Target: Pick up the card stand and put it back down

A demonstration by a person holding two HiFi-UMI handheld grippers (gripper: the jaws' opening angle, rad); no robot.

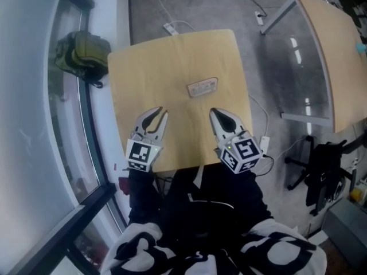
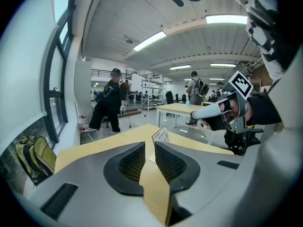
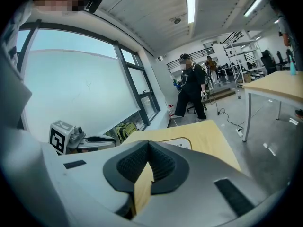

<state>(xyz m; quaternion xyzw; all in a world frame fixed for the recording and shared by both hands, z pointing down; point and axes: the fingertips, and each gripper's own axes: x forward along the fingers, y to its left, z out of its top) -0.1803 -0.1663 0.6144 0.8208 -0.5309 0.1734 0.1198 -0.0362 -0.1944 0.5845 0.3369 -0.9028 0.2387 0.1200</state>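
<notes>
Windows with dark frames point(image 1: 34, 130) fill the left of the head view, and grey floor point(image 1: 275, 62) spreads around the furniture. A square surface of light wood point(image 1: 172, 56) sits in the middle, with a second, longer light-wood table on metal legs point(image 1: 338, 56) well apart at the right. An olive-green backpack point(image 1: 83, 53) lies on the floor between the window and the surface's far left corner. A black office chair point(image 1: 324, 168) stands at the lower right.

The left gripper point(image 1: 163, 112) and the right gripper point(image 1: 213, 112), both grey with marker cubes, hang over the near part of the surface and point away from the person. The left jaws stand a narrow slit apart with only bare wood showing between them; the right jaws are together at the tips.

The small clear card stand holding a white card point(image 1: 202, 87) rests near the middle of the surface, ahead of both pairs of jaws, touching neither and nearer the right pair. Bare wood lies between it and them. A white power strip point(image 1: 171, 27) lies on the floor beyond the far edge.
</notes>
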